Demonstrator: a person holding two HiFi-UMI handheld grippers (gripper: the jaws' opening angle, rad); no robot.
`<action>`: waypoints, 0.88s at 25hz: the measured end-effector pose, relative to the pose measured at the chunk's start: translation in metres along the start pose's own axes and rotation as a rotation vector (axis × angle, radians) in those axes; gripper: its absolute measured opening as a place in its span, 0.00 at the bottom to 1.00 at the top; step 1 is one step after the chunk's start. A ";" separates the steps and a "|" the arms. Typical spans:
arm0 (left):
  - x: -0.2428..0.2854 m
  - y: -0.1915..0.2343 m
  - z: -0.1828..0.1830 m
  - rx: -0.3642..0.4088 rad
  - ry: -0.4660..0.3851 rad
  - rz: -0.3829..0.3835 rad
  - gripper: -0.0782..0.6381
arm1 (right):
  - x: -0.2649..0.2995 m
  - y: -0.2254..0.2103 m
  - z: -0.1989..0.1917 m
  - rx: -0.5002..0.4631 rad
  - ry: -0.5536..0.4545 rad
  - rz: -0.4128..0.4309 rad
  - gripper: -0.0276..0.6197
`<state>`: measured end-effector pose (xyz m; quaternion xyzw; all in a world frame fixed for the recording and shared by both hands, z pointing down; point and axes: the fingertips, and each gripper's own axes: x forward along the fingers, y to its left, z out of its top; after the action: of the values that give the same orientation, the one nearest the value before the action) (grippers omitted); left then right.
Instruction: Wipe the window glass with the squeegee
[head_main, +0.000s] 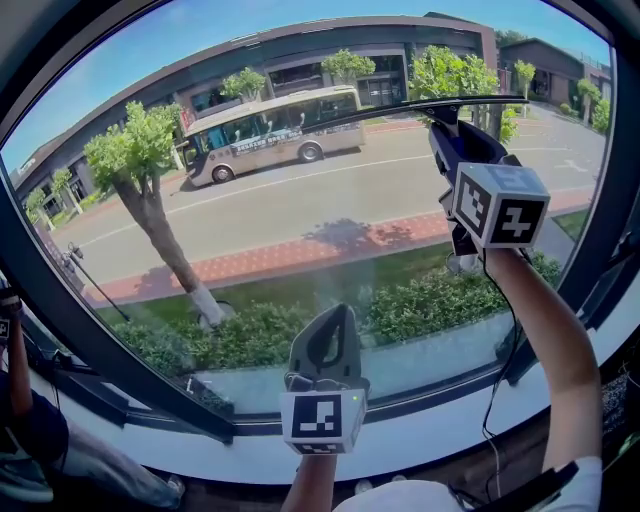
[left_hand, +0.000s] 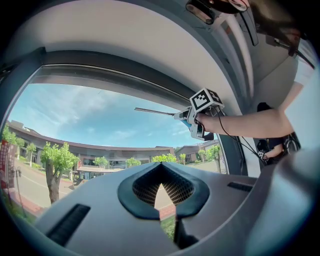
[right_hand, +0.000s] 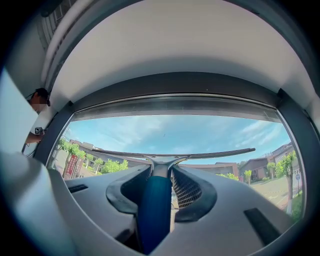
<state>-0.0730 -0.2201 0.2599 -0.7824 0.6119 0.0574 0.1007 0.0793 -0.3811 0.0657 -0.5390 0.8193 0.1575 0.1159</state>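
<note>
1. Head view: my right gripper (head_main: 455, 135) holds the squeegee (head_main: 380, 112) high on the window glass (head_main: 300, 220). My left gripper (head_main: 330, 325) hangs low.
2. Left gripper view: jaws together, empty.
3. Right gripper view: jaws clamp the blue handle (right_hand: 152, 210), with the blade just ahead. I should press it flat and pull down evenly.

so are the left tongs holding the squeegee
No, the left tongs are shut and empty; the squeegee sits in the right tongs.

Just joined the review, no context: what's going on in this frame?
A person stands at a large window with a hand-held gripper in each hand. The right hand-held gripper is shut on the squeegee by its blue handle, holding the blade across the upper part of the window glass. The left hand-held gripper is shut and empty, held low near the sill.
</note>
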 end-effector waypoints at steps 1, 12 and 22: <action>-0.001 0.000 -0.001 -0.002 0.002 0.001 0.11 | -0.002 0.001 -0.004 0.002 0.003 0.000 0.25; -0.006 0.002 -0.008 0.001 0.004 0.015 0.11 | -0.033 0.010 -0.071 0.040 0.046 -0.005 0.25; 0.000 -0.008 -0.023 -0.016 0.034 0.011 0.11 | -0.059 0.014 -0.131 0.071 0.092 0.000 0.25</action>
<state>-0.0664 -0.2233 0.2835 -0.7806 0.6174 0.0497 0.0836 0.0864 -0.3762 0.2095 -0.5412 0.8288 0.1034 0.0972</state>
